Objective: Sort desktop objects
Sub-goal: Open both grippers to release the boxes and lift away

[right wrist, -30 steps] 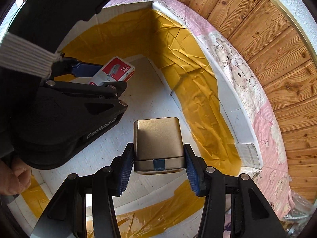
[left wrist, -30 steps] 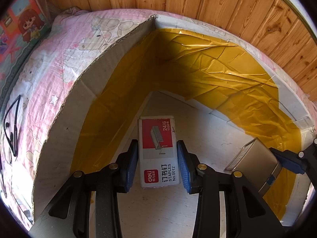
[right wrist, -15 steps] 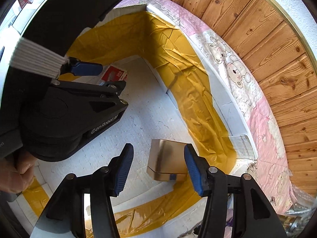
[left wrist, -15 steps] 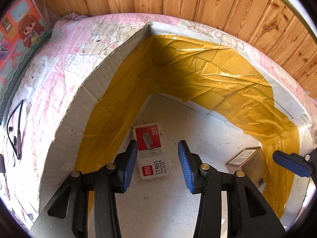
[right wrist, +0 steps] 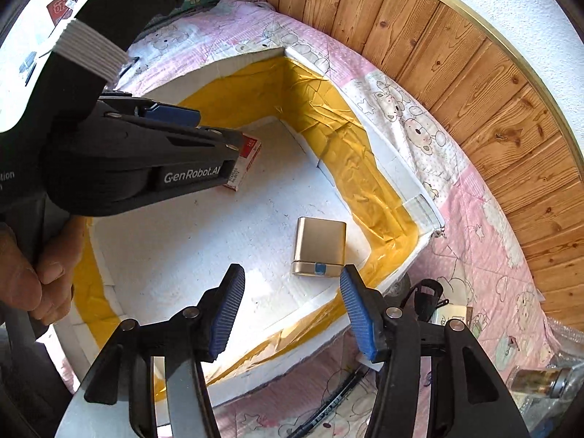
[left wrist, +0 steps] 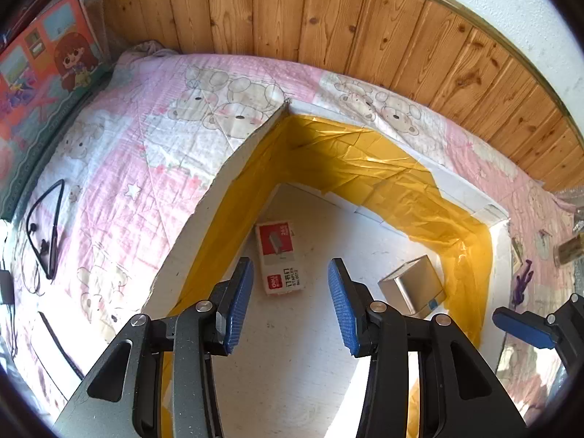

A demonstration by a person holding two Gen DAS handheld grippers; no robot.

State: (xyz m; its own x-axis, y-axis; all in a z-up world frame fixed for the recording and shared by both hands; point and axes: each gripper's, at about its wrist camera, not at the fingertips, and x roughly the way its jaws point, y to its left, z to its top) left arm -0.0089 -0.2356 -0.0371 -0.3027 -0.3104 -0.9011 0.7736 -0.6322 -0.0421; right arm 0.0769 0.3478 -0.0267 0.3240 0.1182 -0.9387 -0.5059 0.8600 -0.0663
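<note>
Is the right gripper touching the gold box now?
Apart. The right wrist view shows the open right gripper pulled back from the gold box, with white tray floor between them.

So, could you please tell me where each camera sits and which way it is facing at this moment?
Left wrist: on the left gripper, looking down into the white box at the staple box; its open fingers show.
Right wrist: on the right gripper, looking down at the gold case; its open fingers, the left gripper and a hand show.
Shared: white box, staple box, gold case.
</note>
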